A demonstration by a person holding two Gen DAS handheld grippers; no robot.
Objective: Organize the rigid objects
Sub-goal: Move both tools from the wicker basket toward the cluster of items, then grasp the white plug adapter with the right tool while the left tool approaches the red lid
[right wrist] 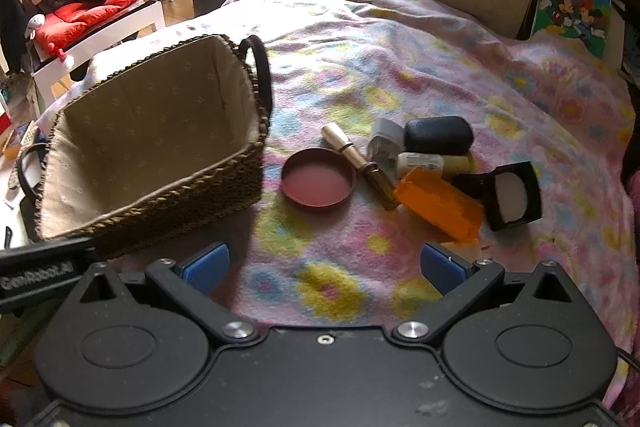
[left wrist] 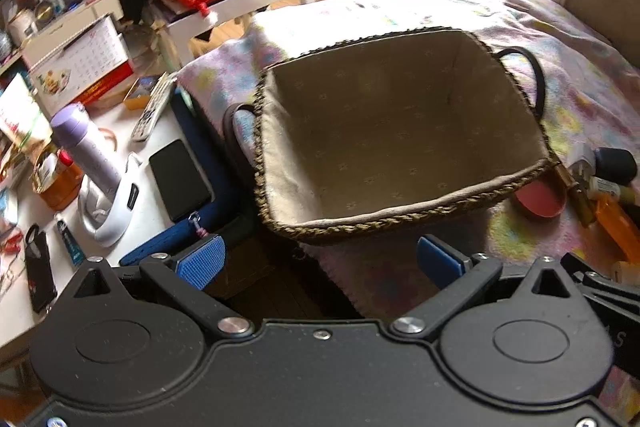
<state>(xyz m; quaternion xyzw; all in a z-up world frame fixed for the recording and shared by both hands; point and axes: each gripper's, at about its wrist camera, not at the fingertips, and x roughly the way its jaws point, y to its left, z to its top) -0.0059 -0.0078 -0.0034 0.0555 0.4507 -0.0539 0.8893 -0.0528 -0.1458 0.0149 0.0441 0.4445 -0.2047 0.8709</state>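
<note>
Left wrist view: the left gripper (left wrist: 320,261) hangs with its jaws spread wide and nothing between them, just short of the near rim of the woven basket (left wrist: 404,217). The fabric lining shows bare (nothing has gone in yet, as far as this angle reveals). At the right edge a few items peek past the basket's corner.

Right wrist view: the right gripper (right wrist: 324,267) is likewise spread and empty over the flowered blanket (right wrist: 400,67). The basket sits far left; right of it lie the round pink tin (right wrist: 319,183), a gold-capped vial (right wrist: 360,163), an orange case (right wrist: 440,205), a black compact (right wrist: 512,197) and a dark oval case (right wrist: 438,135). By my judgement, sorting has barely begun: all 5 remain outside.
</note>
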